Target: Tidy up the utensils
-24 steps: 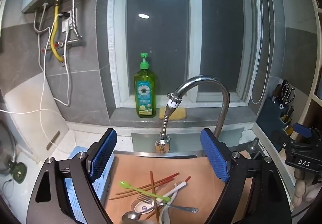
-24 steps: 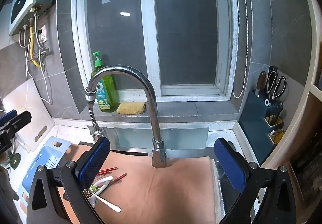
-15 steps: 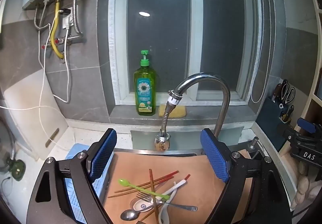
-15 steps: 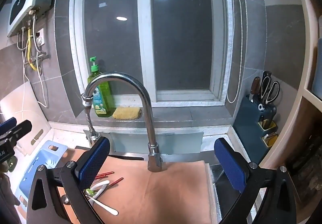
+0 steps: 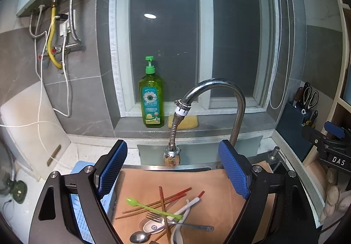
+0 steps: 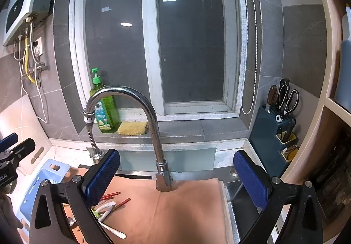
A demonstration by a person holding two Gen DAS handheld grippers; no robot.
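A heap of utensils lies on a tan mat (image 5: 219, 206) over the sink: red-tipped chopsticks (image 5: 171, 196), a green plastic spoon (image 5: 153, 208), a metal fork (image 5: 175, 221), a metal spoon (image 5: 139, 237) and white ceramic spoons (image 5: 186, 207). My left gripper (image 5: 173, 169) hangs open above the heap, nothing between its blue pads. My right gripper (image 6: 177, 178) is open too, over the bare mat (image 6: 175, 211) to the right of the heap, with the white spoons (image 6: 107, 209) behind its left finger. The right gripper's body (image 5: 329, 145) shows at the left view's right edge.
A curved chrome faucet (image 5: 232, 99) with a hose spout rises behind the mat. A green soap bottle (image 5: 151, 99) and yellow sponge (image 5: 184, 122) sit on the sill. A blue rack (image 6: 41, 182) lies left of the sink; a dark knife block with scissors (image 6: 278, 125) stands right.
Both views have tilted down a little, showing more of the mat and utensils, including the metal spoon. The utensils have not moved. Both grippers remain open.
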